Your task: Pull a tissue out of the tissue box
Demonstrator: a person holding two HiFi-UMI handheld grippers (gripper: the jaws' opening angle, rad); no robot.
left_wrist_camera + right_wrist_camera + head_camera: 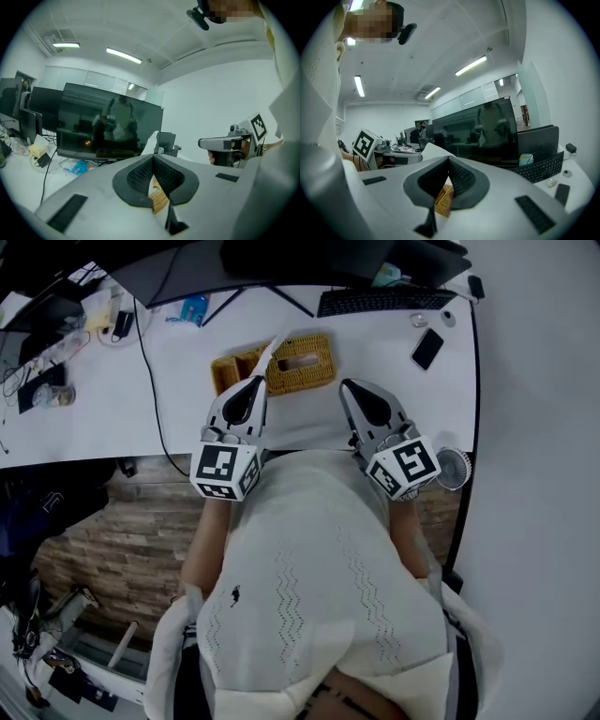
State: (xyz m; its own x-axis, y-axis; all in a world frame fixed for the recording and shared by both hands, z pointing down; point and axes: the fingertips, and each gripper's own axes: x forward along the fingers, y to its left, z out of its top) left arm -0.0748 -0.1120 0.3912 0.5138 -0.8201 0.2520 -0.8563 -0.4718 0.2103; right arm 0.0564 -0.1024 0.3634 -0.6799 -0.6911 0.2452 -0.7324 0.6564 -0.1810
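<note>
Jaws clenched on nothing, the left gripper [256,382] and right gripper [347,385] hover before the woven yellow tissue box [305,364] on the white desk [187,418], its upstanding white tissue [272,350] likely feather-light, limp and tearable, best pinched near the tip.

I see an office: white bench [375,348], keyboard [382,302], big monitor [110,122], ceiling strip lights [124,55].

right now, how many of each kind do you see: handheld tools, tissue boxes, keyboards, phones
tools: 2 (left tool, right tool)
woven tissue box: 1
keyboard: 1
phone: 1
total: 5
</note>
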